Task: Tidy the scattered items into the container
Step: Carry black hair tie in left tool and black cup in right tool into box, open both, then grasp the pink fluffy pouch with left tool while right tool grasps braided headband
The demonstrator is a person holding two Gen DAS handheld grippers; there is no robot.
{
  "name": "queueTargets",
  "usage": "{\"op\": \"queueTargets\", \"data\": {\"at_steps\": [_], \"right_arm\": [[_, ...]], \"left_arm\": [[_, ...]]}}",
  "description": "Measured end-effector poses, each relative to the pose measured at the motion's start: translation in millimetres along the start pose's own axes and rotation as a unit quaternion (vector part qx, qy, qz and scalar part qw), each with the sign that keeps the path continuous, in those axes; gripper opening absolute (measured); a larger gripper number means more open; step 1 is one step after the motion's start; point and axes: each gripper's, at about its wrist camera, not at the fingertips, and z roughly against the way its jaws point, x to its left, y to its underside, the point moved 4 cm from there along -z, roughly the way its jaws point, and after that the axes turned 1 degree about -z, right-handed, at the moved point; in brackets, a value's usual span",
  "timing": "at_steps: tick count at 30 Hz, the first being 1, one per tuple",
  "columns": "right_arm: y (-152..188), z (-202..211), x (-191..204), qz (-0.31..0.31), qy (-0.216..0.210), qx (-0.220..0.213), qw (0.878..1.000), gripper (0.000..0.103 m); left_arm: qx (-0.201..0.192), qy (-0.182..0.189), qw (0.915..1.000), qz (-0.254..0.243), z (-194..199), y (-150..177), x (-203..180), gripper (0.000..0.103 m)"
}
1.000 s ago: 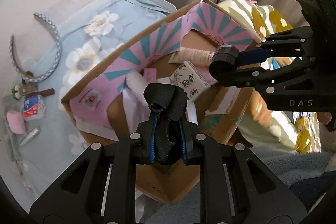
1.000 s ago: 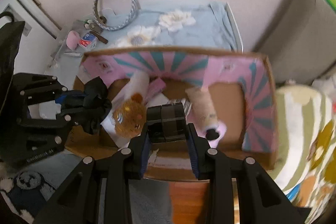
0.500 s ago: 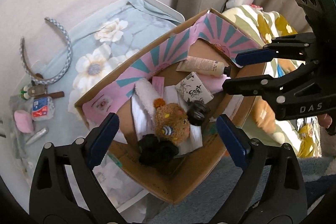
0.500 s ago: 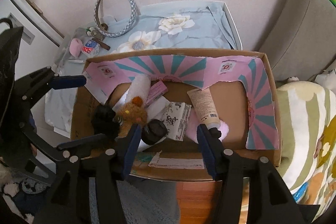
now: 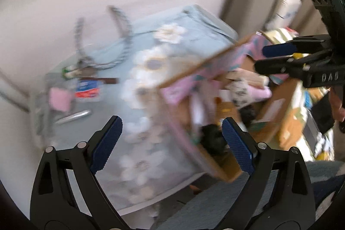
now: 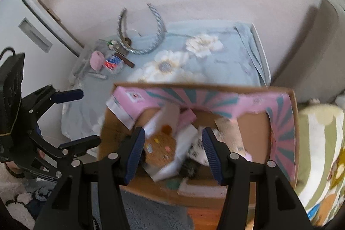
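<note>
A cardboard box (image 6: 286,120) with pink and teal lining stands on the floor; its rim (image 5: 204,61) is blurred in the left wrist view. Inside lie a brown plush toy (image 6: 160,148), a black bundle (image 5: 212,137), a cream tube (image 6: 232,133) and papers. My right gripper (image 6: 173,132) hangs open above the toy with nothing between its fingers. My left gripper (image 5: 170,122) is wide open and empty over the flowered blue cloth (image 5: 151,154), left of the box. On the cloth's far corner lie a braided headband (image 6: 155,16), a pink roll (image 6: 97,59), a red-blue packet (image 6: 112,63) and a silver tube (image 5: 73,116).
A white wall runs behind the cloth, with a white cabinet door (image 6: 34,33) at the left. A grey cushion (image 6: 323,46) and a striped flowered blanket (image 6: 319,154) lie right of the box. Grey carpet (image 6: 151,208) covers the floor in front.
Both grippers opened and let go: the black bundle and a black cylinder now lie in the box. The left gripper swung left over the cloth; the right one rose.
</note>
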Motion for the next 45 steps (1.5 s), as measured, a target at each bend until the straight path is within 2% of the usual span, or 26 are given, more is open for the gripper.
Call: {"op": "queueTargets", "data": {"at_steps": [3, 4, 6, 9, 12, 18, 24, 29, 36, 42, 45], "right_arm": [[-20, -5, 11, 0.015, 0.001, -0.006, 1.000, 0.051], [-27, -8, 14, 0.018, 0.005, -0.009, 1.000, 0.051], [-43, -16, 19, 0.018, 0.008, -0.008, 1.000, 0.051], [-69, -31, 27, 0.012, 0.002, -0.011, 1.000, 0.051], [-96, -47, 34, 0.006, 0.014, -0.014, 1.000, 0.051], [-145, -91, 39, -0.012, 0.038, -0.003, 0.999, 0.052], [-176, -143, 33, -0.011, 0.070, 0.008, 0.997, 0.052], [-189, -179, 35, 0.002, 0.086, 0.010, 0.996, 0.051], [-197, -209, 31, -0.012, 0.074, 0.004, 0.997, 0.051], [-197, -219, 29, -0.013, 0.076, 0.001, 0.997, 0.051], [-196, -221, 28, -0.008, 0.078, 0.002, 0.997, 0.036]], "left_arm": [[-0.004, -0.043, 0.9986, 0.031, 10, 6, 40, 0.095], [-0.002, -0.056, 0.9976, 0.040, 11, 7, 51, 0.099], [0.003, -0.092, 0.9930, 0.074, 15, 9, 86, 0.101], [-0.006, -0.104, 0.9877, 0.116, 25, 13, 123, 0.101], [-0.012, -0.114, 0.9817, 0.152, 28, 10, 159, 0.102], [0.004, -0.111, 0.9773, 0.181, 0, -1, 210, 0.102], [0.025, -0.104, 0.9767, 0.186, -46, -7, 238, 0.102], [0.038, -0.099, 0.9760, 0.190, -84, -12, 251, 0.102], [0.044, -0.081, 0.9699, 0.225, -127, -12, 268, 0.102], [0.042, -0.071, 0.9672, 0.240, -145, -8, 271, 0.102], [0.044, -0.069, 0.9654, 0.248, -151, -4, 271, 0.099]]}}
